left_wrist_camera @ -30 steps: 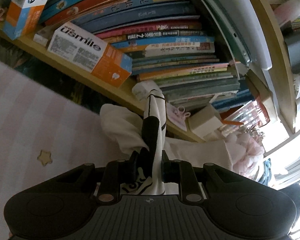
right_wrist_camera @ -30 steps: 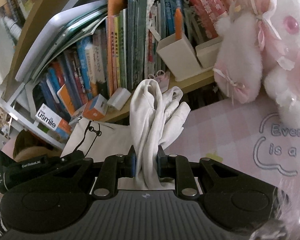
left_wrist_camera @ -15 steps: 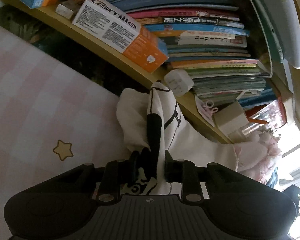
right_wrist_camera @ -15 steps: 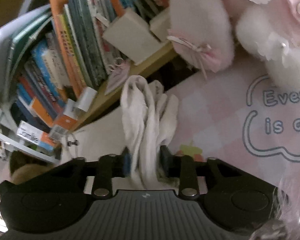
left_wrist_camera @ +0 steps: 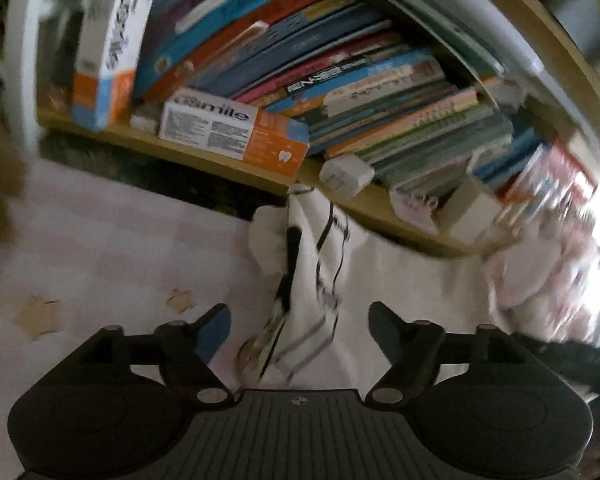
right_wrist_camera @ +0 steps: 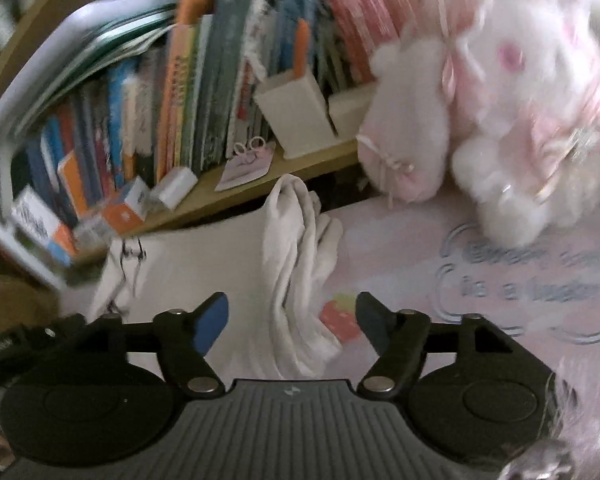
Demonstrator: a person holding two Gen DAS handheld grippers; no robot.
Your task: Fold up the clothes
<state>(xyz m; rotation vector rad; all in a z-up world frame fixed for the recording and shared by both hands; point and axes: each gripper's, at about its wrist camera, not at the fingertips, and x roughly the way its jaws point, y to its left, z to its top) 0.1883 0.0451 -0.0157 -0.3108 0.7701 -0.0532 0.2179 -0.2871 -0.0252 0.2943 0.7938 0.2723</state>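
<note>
White garment between parted jaws (untouched)

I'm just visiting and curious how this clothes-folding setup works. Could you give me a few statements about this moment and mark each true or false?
1. The left gripper is clamped on the white garment. False: its jaws have just been opening, and the cloth stands free between them.
2. The right gripper is open. True.
3. A pink plush toy sits at the right of the right wrist view. True.
4. The shelf behind the garment is bare. False: it holds books and boxes.
5. The garment lies on a pink checked cover. True.
</note>
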